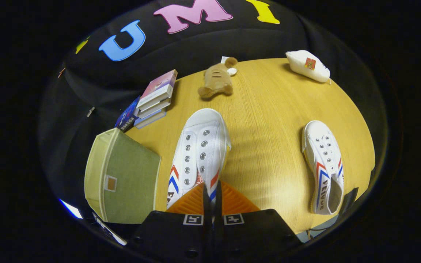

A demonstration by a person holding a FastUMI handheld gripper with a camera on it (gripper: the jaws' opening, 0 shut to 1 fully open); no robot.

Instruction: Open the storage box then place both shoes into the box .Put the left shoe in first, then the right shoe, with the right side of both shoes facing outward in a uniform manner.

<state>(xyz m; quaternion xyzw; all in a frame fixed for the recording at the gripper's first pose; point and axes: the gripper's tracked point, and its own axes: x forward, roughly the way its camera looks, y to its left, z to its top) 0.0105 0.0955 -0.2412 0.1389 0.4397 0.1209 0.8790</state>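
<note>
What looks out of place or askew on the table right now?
Nothing spilled or damaged. The gripper is shut on one shoe, lifting it; the second shoe lies apart, and the storage box sits beside.

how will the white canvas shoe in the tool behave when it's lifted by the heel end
The white canvas shoe with red and blue chevrons looks light, so a lift should be easy. The tool has its fingers nearly together on the heel collar, thin soft fabric that may fold or slip. Held at one end, the toe will probably droop and swing over the wooden table.
</note>
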